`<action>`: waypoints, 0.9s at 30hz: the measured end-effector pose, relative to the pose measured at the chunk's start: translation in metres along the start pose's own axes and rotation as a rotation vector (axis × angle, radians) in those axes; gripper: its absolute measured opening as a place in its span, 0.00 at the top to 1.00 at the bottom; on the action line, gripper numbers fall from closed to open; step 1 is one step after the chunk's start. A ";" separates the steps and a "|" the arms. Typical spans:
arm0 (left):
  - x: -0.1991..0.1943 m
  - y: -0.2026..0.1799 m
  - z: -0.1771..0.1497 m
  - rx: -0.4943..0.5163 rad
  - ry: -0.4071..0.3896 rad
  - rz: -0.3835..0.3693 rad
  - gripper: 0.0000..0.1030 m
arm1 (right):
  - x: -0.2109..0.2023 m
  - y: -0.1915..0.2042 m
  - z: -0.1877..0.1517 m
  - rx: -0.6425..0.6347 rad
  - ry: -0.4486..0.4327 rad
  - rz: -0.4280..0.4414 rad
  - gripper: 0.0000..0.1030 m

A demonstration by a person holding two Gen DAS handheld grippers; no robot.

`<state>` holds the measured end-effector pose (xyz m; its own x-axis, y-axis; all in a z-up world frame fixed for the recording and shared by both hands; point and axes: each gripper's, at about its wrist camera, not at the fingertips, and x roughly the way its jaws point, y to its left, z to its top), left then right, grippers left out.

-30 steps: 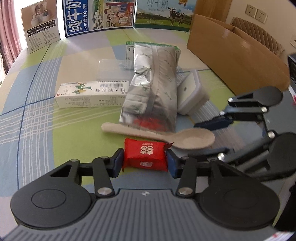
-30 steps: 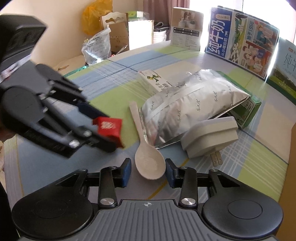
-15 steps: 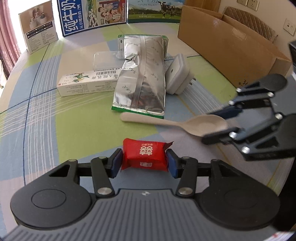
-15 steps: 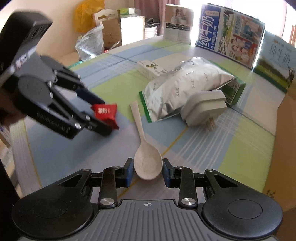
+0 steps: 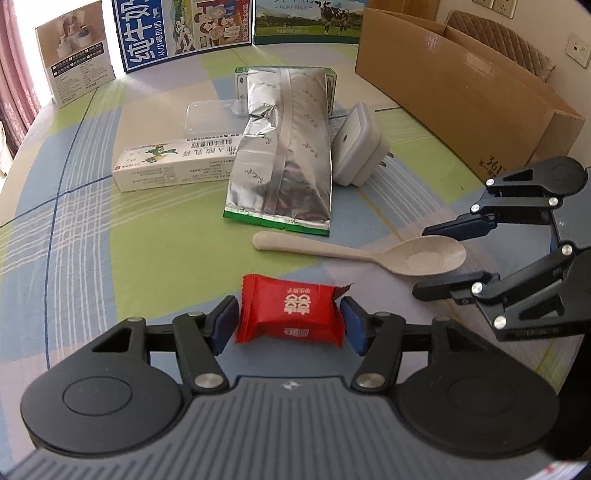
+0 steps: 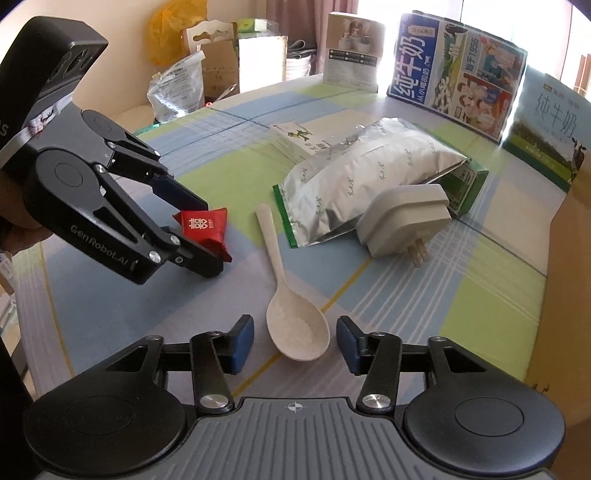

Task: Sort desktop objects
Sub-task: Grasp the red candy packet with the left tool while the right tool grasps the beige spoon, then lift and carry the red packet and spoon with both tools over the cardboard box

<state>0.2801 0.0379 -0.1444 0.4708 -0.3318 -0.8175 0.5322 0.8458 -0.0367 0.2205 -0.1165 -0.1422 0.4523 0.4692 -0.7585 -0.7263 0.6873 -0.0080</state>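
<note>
A red candy packet (image 5: pixel 291 314) lies on the checked tablecloth between the jaws of my left gripper (image 5: pixel 290 315). The jaws are opening, and a thin gap shows on each side of the packet. In the right wrist view the packet (image 6: pixel 203 223) rests on the cloth between the left gripper's (image 6: pixel 210 236) black fingers. The bowl of a beige spoon (image 6: pixel 295 332) lies on the cloth between the blue pads of my right gripper (image 6: pixel 295 330). Those jaws are opening too, with clear gaps either side. The spoon (image 5: pixel 354 251) and right gripper (image 5: pixel 424 262) also show in the left wrist view.
Behind the spoon are a silver foil pouch (image 5: pixel 284 155) on a green box (image 5: pixel 242 79), a white plug adapter (image 5: pixel 356 147), a long white carton (image 5: pixel 173 166) and a clear plastic case (image 5: pixel 210 118). A cardboard box (image 5: pixel 461 85) stands right; milk cartons (image 5: pixel 184 29) line the back.
Both pairs of jaws have widened. The left pads have come off the red packet and the right pads off the spoon bowl. Both things now lie free on the cloth.
</note>
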 end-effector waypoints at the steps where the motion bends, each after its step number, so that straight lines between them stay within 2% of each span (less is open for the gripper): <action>1: 0.000 0.000 0.000 0.004 0.000 -0.001 0.44 | 0.001 0.000 0.000 0.001 -0.001 0.002 0.54; 6: 0.001 0.002 0.001 -0.015 -0.004 -0.014 0.45 | 0.002 0.000 0.001 -0.020 -0.015 -0.012 0.54; 10: -0.001 0.006 0.001 -0.038 -0.009 -0.025 0.57 | 0.004 -0.001 0.001 -0.025 -0.020 -0.004 0.55; 12: -0.001 0.007 0.001 -0.043 -0.011 -0.032 0.58 | 0.004 -0.002 0.002 -0.019 -0.017 0.005 0.58; 14: -0.001 0.007 0.001 -0.045 -0.010 -0.036 0.61 | 0.004 -0.002 0.002 -0.012 -0.014 0.019 0.65; 17: -0.002 0.005 0.001 -0.045 -0.010 -0.045 0.62 | 0.004 -0.001 0.002 -0.003 -0.010 0.036 0.72; 23: -0.002 0.004 0.001 -0.048 -0.009 -0.046 0.64 | 0.001 0.002 0.002 0.001 -0.013 0.027 0.72; 27: -0.004 0.003 0.002 -0.049 -0.017 -0.038 0.64 | -0.004 0.003 0.002 0.005 -0.046 0.021 0.73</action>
<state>0.2814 0.0413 -0.1399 0.4635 -0.3707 -0.8048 0.5151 0.8518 -0.0956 0.2176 -0.1145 -0.1379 0.4603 0.5081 -0.7280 -0.7332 0.6800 0.0109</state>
